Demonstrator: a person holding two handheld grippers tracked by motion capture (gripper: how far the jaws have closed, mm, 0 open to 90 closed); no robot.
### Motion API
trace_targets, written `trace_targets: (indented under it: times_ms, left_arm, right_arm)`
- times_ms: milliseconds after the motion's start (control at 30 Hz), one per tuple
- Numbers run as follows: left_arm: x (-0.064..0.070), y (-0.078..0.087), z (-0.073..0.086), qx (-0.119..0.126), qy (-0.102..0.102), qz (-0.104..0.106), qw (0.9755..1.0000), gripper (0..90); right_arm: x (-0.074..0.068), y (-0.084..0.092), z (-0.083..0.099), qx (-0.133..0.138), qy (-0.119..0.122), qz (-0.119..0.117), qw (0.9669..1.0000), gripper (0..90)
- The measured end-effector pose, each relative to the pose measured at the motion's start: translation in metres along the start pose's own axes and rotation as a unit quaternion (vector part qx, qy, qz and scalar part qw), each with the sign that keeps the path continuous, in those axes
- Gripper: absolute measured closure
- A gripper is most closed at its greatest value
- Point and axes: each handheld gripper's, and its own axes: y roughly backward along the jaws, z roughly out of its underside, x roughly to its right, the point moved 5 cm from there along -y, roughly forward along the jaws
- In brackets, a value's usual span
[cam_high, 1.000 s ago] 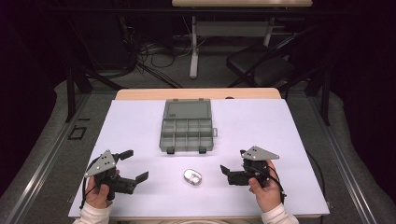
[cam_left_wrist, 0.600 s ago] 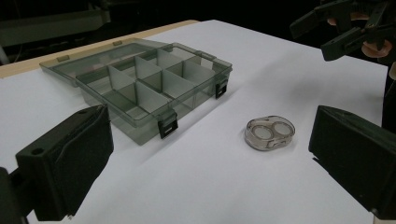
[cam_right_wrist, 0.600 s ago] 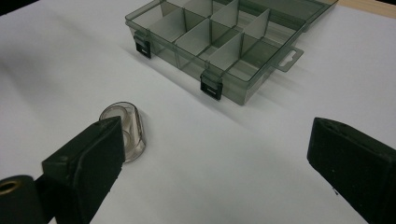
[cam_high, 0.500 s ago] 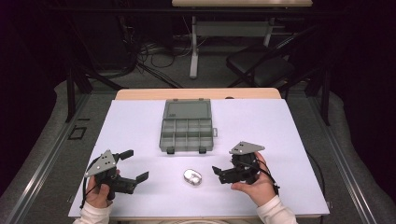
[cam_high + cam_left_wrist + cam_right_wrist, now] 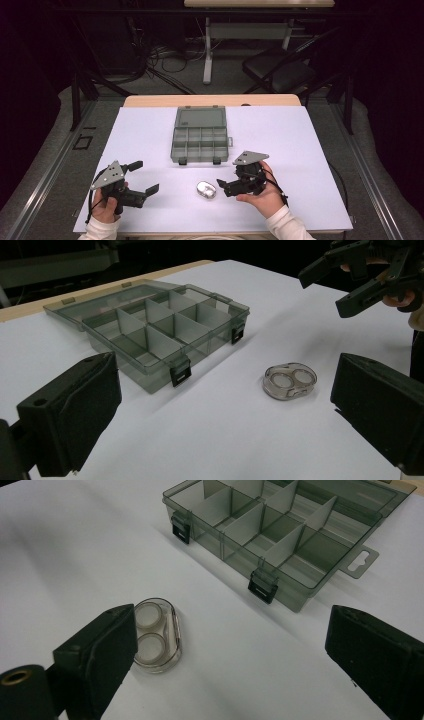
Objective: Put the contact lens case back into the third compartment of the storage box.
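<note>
Dark cables, a chair and desk legs fill the background beyond a white table (image 5: 300,150), where a person holds a two-jaw gripper in each hand. At the table's centre sits a smoky grey compartment box (image 5: 200,137), lid laid open flat behind it toward 12 o'clock, black latches facing the person; no brand, label or writing can be read on it. Just past the latches toward 6 o'clock lies a small clear lens case (image 5: 205,189) with two round wells. The right gripper (image 5: 223,186), jaws spread wide, sits at the case's 3 o'clock, near it but not touching. The left gripper (image 5: 142,176), jaws also spread, rests well apart at the case's 9 o'clock.
</note>
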Motion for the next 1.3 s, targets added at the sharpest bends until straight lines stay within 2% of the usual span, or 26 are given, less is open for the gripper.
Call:
trace_targets:
  times_ms: [467, 833, 1067, 1300]
  left_arm:
    - [0.000, 0.000, 0.000, -0.001, 0.000, -0.001, 1.0000, 0.3]
    - [0.000, 0.000, 0.000, -0.001, 0.000, -0.001, 1.0000, 0.3]
    - [0.000, 0.000, 0.000, -0.002, 0.001, -0.004, 1.0000, 0.3]
    - [0.000, 0.000, 0.000, -0.002, 0.001, -0.004, 1.0000, 0.3]
  right_arm:
    - [-0.006, -0.007, -0.003, -0.011, 0.013, -0.012, 0.9998, 14.0]
    - [-0.021, -0.023, -0.006, -0.026, 0.035, -0.030, 0.9986, 16.5]
    - [-0.031, -0.034, -0.007, -0.045, 0.042, -0.041, 0.9972, 22.2]
    - [-0.036, -0.042, -0.007, -0.056, 0.049, -0.038, 0.9965, 27.6]
